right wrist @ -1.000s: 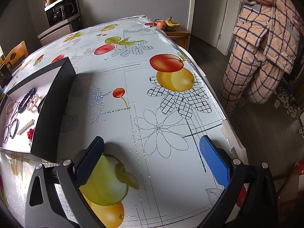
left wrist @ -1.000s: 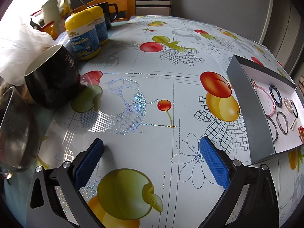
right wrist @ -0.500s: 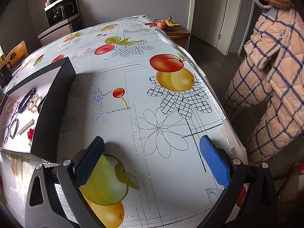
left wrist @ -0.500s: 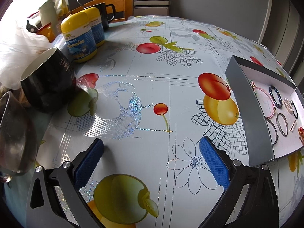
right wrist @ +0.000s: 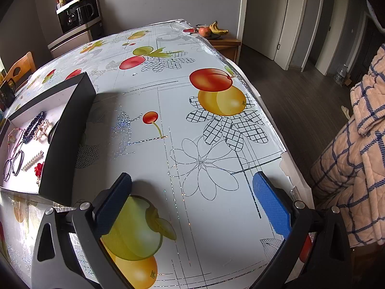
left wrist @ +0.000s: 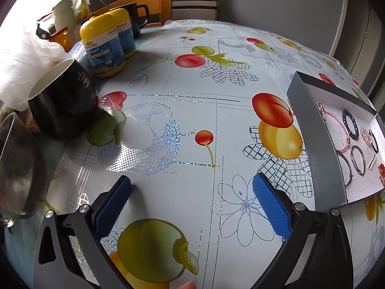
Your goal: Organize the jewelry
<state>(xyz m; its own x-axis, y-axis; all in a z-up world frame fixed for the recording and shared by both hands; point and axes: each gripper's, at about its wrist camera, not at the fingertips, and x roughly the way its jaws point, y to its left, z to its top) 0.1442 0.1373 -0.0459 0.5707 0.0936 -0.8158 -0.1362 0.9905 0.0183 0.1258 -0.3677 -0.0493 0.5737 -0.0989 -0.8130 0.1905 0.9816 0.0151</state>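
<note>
While both tools, the left tool and right tool, are wide open and empty, go slowly to the box and pick one bracelet.

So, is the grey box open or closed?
Open: the grey box has no lid, and bracelets lie exposed on its white floor.

"smart gummies" on yellow-lidded bottle
</note>
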